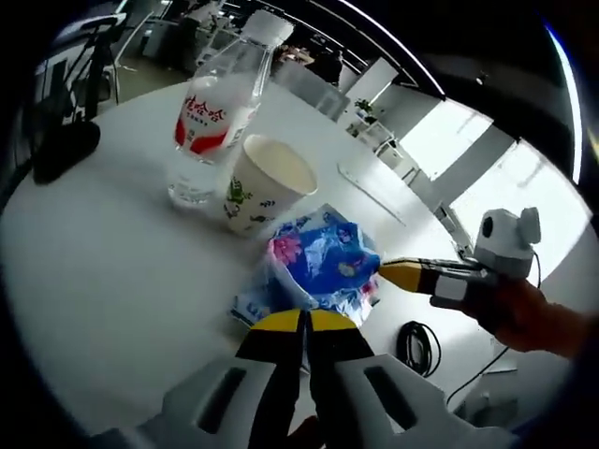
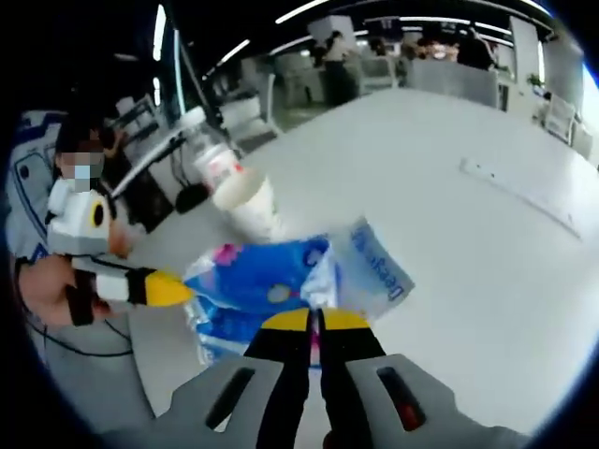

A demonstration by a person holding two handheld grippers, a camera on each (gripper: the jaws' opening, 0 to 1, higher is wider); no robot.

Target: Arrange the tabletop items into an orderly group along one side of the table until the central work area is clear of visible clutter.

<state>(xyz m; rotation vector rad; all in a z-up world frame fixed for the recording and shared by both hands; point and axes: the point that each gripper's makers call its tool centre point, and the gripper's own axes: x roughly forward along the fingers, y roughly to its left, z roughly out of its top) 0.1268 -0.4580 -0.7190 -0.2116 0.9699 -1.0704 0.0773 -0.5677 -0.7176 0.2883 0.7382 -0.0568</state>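
A blue flowered tissue packet (image 1: 323,262) lies on the white table (image 1: 112,262) just ahead of my left gripper (image 1: 304,323), whose yellow-tipped jaws are shut on its near edge. My right gripper (image 1: 398,273) comes in from the right with its tip at the packet's side. In the right gripper view the packet (image 2: 281,281) is crumpled, with the right gripper (image 2: 314,323) shut on its edge and the left gripper (image 2: 168,290) at its left end. Behind it stand a paper cup (image 1: 262,187) (image 2: 248,201) and a clear water bottle (image 1: 215,112) (image 2: 211,154) with a red label.
A long pale strip (image 1: 370,192) (image 2: 515,196) lies flat farther out on the table. A black object (image 1: 65,150) sits near the far left edge. A coiled black cable (image 1: 416,346) lies on the floor past the table's rim. Chairs and people are in the background.
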